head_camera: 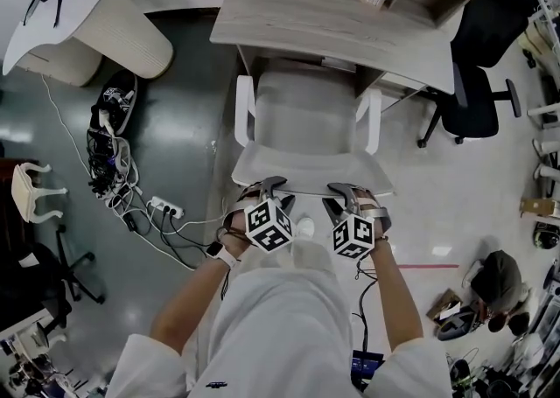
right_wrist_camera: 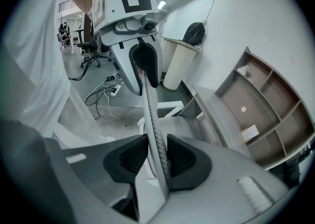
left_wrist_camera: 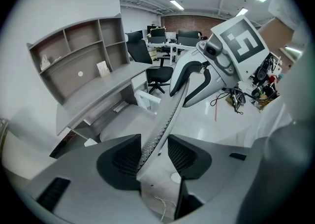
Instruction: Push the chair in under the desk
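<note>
Base of chair [head_camera: 302,116] hidden beneath seat, desk [head_camera: 332,24] cut off at top edge

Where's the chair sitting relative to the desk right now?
Head view, centre: the chair stands directly before the desk, seat front at the desk's edge, its backrest clamped by the left gripper and right gripper.

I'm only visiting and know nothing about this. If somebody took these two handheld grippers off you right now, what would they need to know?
Left gripper: jaws closed on the top edge of the backrest of the chair.
Right gripper: jaws closed on the same edge, further right.
The chair faces the desk; most of its seat is out in the open.
Done: both grips taken.
Left: push the chair forward under the desk, then release.
</note>
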Motion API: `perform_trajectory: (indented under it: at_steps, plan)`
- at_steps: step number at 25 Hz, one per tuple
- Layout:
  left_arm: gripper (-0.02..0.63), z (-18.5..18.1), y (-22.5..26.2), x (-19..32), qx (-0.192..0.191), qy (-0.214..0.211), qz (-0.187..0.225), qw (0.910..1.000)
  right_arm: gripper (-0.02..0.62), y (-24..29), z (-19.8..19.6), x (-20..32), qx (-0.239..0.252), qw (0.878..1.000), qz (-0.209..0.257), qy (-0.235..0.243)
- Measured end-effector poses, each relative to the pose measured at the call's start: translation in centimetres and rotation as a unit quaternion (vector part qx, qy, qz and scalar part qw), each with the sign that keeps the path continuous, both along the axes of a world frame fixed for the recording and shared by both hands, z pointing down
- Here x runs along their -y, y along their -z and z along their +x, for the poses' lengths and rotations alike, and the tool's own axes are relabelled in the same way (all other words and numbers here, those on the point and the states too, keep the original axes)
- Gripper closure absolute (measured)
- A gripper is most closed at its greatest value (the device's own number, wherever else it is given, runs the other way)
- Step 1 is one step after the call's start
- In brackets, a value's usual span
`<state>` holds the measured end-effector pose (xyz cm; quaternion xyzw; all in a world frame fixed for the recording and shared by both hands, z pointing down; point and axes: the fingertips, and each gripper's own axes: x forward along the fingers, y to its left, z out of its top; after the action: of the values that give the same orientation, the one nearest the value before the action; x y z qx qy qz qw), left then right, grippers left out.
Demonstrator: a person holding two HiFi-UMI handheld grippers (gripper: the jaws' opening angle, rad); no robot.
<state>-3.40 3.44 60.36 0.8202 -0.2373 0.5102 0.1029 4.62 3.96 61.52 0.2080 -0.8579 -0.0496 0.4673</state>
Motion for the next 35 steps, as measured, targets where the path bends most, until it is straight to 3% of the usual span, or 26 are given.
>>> perform_trajectory:
  at_steps: [7,22,29,35]
  plan:
    - [0.436,2.6,-0.2,0.0,0.0,0.023,0.0,0.9997,0.463,-0.5,2.7,0.6,-0.023,1.0,-0.013,0.009]
    - [0.446,5.6,-0.1,-1.1,-0.012,0.049,-0.026,0.9984,0.456,-0.7,5.6,0.5,-0.013,0.999,0.0,0.047]
    - [0.445,6.3,0.0,-0.3,-0.011,0.062,0.01,0.998,0.445,-0.6,6.3,1.6,-0.01,0.999,-0.007,0.03]
    - [0.445,6.6,0.0,0.7,-0.014,0.059,-0.008,0.9981,0.439,-0.6,6.7,2.6,-0.012,1.0,0.006,0.018]
